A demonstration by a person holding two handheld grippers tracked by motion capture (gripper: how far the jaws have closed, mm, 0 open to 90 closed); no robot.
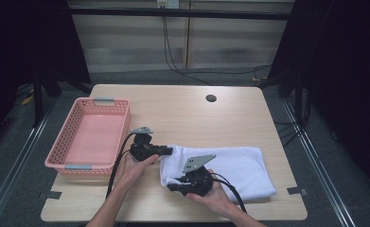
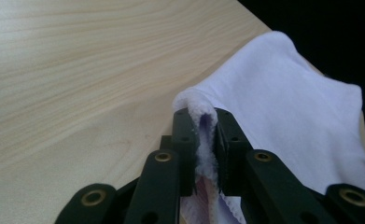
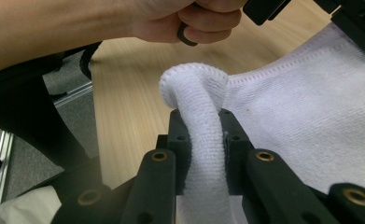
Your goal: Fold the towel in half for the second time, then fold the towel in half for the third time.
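A white folded towel point(image 1: 239, 166) lies on the wooden table point(image 1: 187, 113) at the front right. My left gripper point(image 1: 171, 151) meets the towel's left far corner, and in the left gripper view the jaws pinch a fold of the towel point(image 2: 283, 102) between them point(image 2: 207, 122). My right gripper point(image 1: 170, 187) sits at the towel's left near corner. In the right gripper view its jaws are clamped on a thick rolled edge of the towel point(image 3: 196, 93), gripper point(image 3: 203, 121). A person's hands hold both grippers.
An empty pink basket point(image 1: 59, 146) stands at the table's left edge, beside the left gripper. A small dark round hole point(image 1: 211, 98) marks the far side of the table. Cables trail from both grippers toward the front edge.
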